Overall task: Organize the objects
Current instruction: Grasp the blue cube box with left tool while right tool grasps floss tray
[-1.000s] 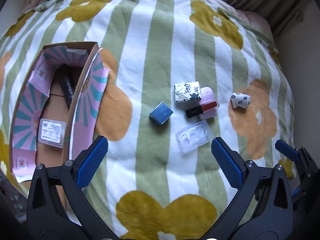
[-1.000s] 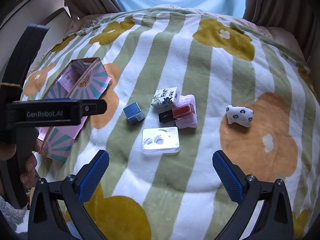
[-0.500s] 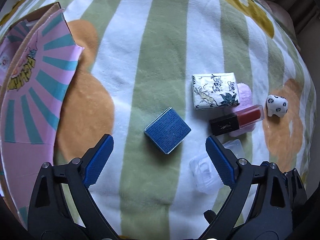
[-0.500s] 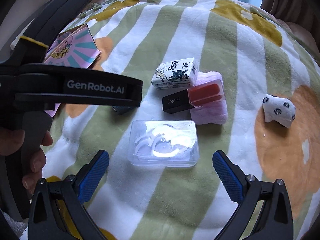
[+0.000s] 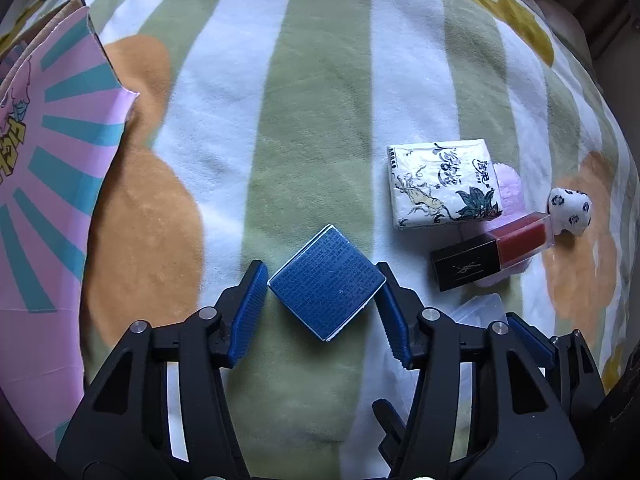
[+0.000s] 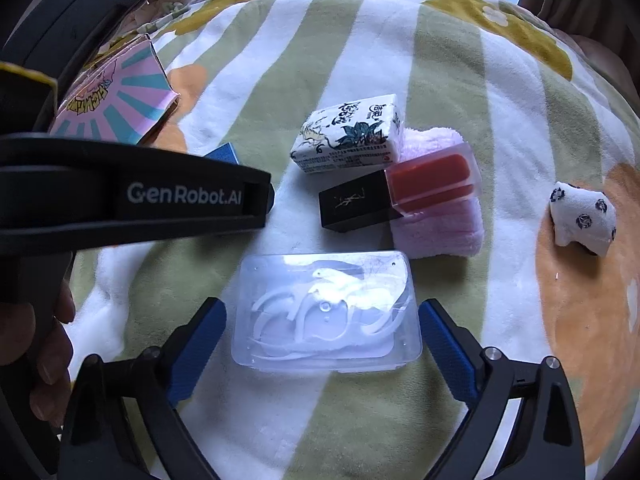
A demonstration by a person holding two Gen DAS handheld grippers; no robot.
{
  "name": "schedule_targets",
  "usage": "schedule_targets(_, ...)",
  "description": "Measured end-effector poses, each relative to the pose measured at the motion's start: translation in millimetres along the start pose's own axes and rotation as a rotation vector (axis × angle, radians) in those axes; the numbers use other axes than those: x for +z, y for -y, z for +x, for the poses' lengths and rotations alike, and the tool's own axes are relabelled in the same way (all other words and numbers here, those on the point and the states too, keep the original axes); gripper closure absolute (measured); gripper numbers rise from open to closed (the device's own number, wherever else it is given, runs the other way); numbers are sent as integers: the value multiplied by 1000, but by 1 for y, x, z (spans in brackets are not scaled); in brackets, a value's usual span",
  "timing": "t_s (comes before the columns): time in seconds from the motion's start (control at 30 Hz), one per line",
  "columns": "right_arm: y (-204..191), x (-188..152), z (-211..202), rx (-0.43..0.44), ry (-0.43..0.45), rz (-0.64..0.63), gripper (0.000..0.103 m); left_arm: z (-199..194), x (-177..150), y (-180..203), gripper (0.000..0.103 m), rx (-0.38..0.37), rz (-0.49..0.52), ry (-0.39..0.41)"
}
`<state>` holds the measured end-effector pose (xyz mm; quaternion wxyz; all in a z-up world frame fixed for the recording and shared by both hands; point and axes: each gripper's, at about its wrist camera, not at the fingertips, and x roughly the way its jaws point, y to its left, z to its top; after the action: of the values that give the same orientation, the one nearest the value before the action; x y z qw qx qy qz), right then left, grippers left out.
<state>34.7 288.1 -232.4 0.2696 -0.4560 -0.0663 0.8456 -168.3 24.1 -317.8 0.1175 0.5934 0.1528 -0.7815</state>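
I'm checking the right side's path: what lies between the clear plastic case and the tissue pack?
In the right wrist view, the black-and-red lipstick lies between the clear plastic case and the tissue pack.

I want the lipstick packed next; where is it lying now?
In the right wrist view the lipstick lies at centre, its red end resting on the pink towel, just below the tissue pack and above the clear floss case.

Left gripper [image 5: 325, 298] low, blue pads pinched in close on both sides. Right gripper [image 6: 322, 330] low too, fingers spread wide apart.
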Motion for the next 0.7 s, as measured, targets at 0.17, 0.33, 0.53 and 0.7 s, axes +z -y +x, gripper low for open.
schedule_targets(0.17,6,1,0,9,-2,-1,27,5,1,3,57,12,26,-1)
schedule_targets(0.33,10,2,-3,17,9,-25,27,5,0,2,58,3,45,12)
schedule_targets(0.53,20,5,-9,16,7,-21,27,2,2,3,58,5,95,22)
schedule_targets(0.7,28,13,-27,16,35,-42,27,-9,5,0,58,-2,86,38)
